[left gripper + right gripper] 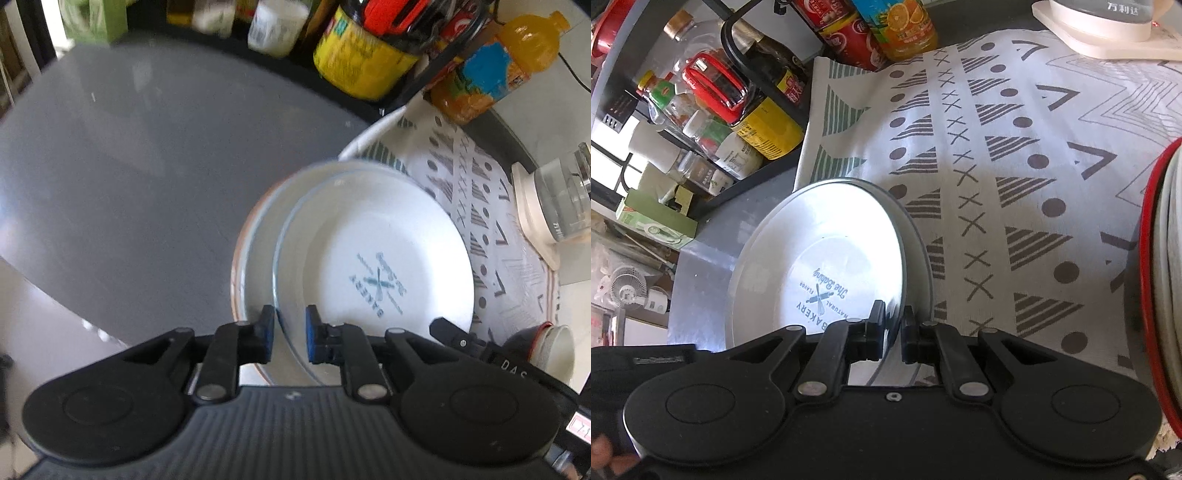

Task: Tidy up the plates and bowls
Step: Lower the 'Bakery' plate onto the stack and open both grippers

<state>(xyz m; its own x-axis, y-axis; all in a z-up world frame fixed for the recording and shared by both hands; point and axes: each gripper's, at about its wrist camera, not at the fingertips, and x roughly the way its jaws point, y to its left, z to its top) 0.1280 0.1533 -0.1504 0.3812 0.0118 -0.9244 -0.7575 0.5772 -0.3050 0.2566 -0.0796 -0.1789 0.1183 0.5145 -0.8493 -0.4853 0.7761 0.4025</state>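
Note:
A white plate printed "BAKERY" (373, 258) lies tilted in a larger white plate with a brownish rim (251, 254). My left gripper (290, 332) straddles the printed plate's near rim. The rim sits against the left blue pad, a gap shows before the right pad, and the jaws stand slightly open. In the right wrist view the same printed plate (820, 258) stands tilted, with my right gripper (893, 326) shut on its near rim. The right gripper's black body (461, 339) also shows at that plate's right edge in the left wrist view.
A patterned cloth (1015, 177) covers the grey table (129, 166). Bottles and jars (362, 55) line the far edge. A glass kettle on a cream base (554, 206) stands to the right. Also at the right are a small bowl (554, 350) and red-rimmed stacked plates (1160, 295).

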